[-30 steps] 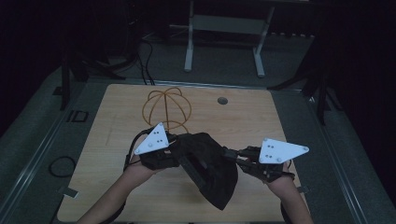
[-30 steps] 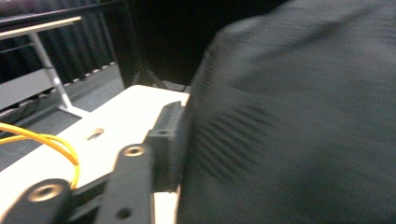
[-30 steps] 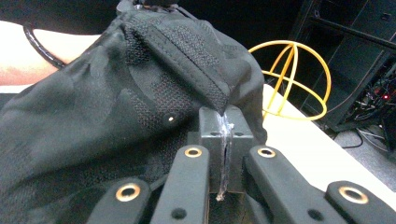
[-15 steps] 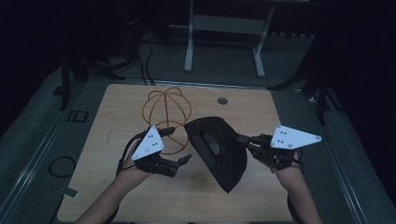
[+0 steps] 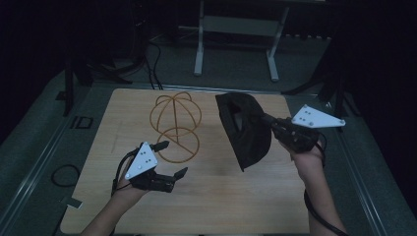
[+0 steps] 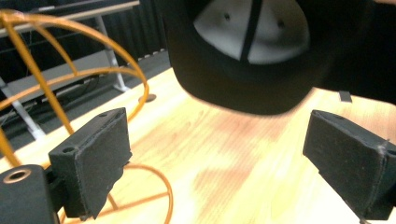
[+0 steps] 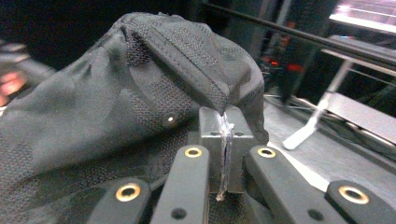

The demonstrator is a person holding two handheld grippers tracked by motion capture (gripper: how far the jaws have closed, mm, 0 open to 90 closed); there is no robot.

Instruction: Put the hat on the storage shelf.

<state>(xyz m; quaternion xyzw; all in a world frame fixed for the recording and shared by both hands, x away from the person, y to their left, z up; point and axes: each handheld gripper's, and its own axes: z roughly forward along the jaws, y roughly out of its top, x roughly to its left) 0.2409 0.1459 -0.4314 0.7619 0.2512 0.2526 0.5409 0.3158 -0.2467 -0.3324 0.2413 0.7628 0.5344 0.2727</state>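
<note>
Two tongs are in use above a wooden tabletop [image 5: 236, 196]. The right tongs [image 5: 269, 121] are clenched on the edge of a black cap [image 5: 244, 129]; in the right gripper view the jaws stand pressed together with a fold of mesh fabric [image 7: 187, 79] pinched between them. The cap hangs in the air over the right half of the tabletop, its hollow underside turned toward the left, its long axis running roughly from far to near. The left tongs [image 5: 170, 160] are released, jaws spread wide, low over the near left area, grasping nothing. A gold wire cap stand [image 5: 176, 123] stands on the tabletop between the two tongs, left of the cap and just beyond the left tongs; its ring base lies close beside the left jaws. In the left gripper view the cap's pale lining [image 6: 252, 28] appears above and ahead of the open jaws, with the wire stand [image 6: 70, 60] at the left. Judged from this layout, the stand lies leftward of the held cap, so the cap would need to travel left with its opening turned downward. The right hand carries the load; the left hand is nearer the stand.
</note>
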